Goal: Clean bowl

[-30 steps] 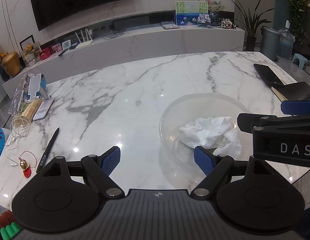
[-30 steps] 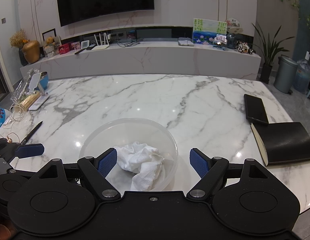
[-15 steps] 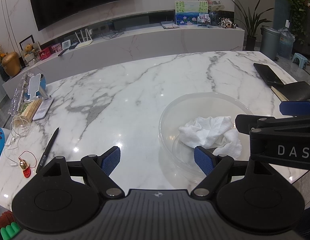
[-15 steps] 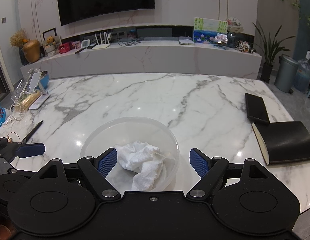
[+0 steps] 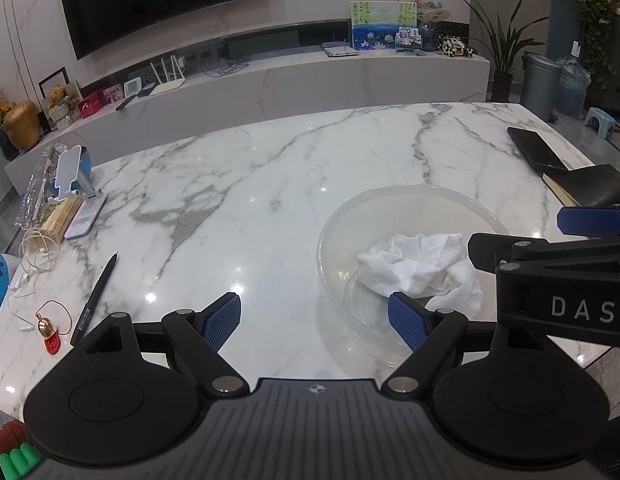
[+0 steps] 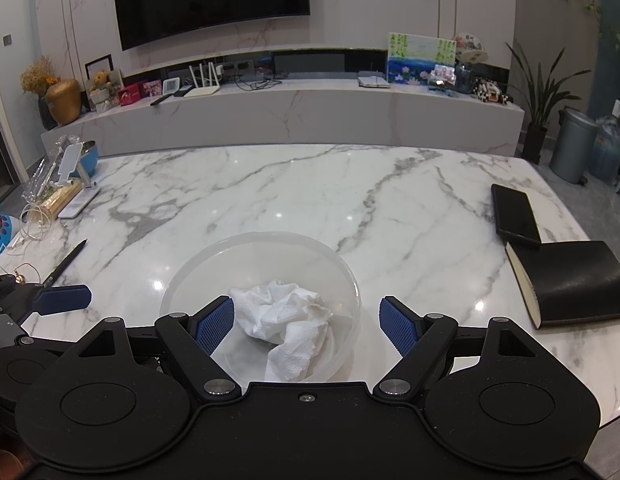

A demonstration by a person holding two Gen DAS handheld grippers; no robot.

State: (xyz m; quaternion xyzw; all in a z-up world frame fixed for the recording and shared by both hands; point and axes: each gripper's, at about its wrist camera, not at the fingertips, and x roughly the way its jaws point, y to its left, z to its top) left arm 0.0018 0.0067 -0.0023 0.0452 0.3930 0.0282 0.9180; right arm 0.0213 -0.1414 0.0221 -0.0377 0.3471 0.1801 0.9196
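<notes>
A clear plastic bowl (image 6: 214, 264) stands on the white marble table (image 6: 310, 192), near its front edge. A crumpled white paper towel (image 6: 282, 316) lies inside it. The bowl (image 5: 409, 200) and the towel (image 5: 413, 260) also show at the right of the left wrist view. My right gripper (image 6: 308, 322) is open and empty, just above the bowl's near rim with the towel between its fingers. My left gripper (image 5: 315, 316) is open and empty, to the left of the bowl, its right finger over the bowl's rim.
A black notebook (image 6: 569, 280) and a black phone (image 6: 513, 214) lie to the right of the bowl. A black pen (image 5: 96, 294), a red-and-gold charm (image 5: 48, 330), earphones, a phone stand (image 5: 70, 174) and a pack of skewers lie at the table's left.
The right gripper has drifted slightly forward and up over the bowl. The left gripper, the bowl and the towel have not visibly moved.
</notes>
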